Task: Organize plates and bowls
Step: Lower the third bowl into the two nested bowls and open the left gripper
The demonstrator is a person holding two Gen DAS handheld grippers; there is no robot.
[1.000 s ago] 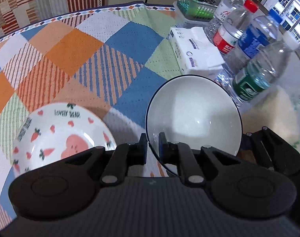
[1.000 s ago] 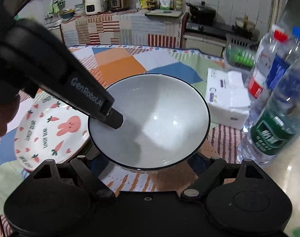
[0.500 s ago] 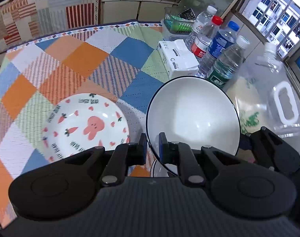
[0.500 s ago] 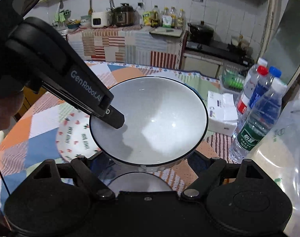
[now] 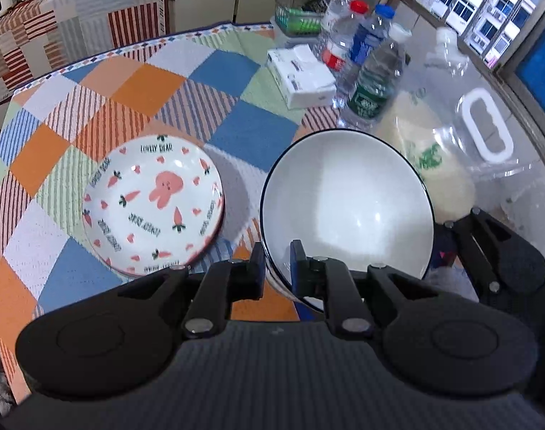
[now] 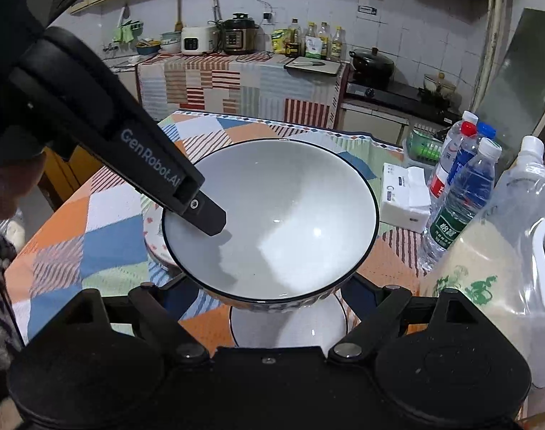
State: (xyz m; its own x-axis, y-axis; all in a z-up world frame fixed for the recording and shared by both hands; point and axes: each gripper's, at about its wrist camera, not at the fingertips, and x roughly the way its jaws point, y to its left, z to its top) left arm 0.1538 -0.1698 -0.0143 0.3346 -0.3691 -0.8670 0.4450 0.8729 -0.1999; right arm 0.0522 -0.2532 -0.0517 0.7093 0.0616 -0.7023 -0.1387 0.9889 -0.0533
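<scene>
My left gripper (image 5: 276, 263) is shut on the near rim of a white bowl with a dark rim (image 5: 347, 208) and holds it above the table. In the right wrist view the same bowl (image 6: 272, 218) fills the middle, with the left gripper's finger (image 6: 200, 211) inside its rim. A second white bowl (image 6: 290, 326) sits on the table right below it. My right gripper's fingers spread wide on either side under the held bowl, and its tips are hidden. A rabbit-and-carrot plate (image 5: 154, 200) lies on the cloth to the left.
A patchwork tablecloth (image 5: 129, 86) covers the table. At the right stand several water bottles (image 5: 372, 71), a tissue pack (image 5: 301, 75), a green basket (image 5: 293, 18) and a large clear jug with a white handle (image 5: 483, 125).
The left gripper has lifted the bowl higher and drawn back, so more of the table shows. A second bowl has come into view beneath it. The plate now appears in full.
</scene>
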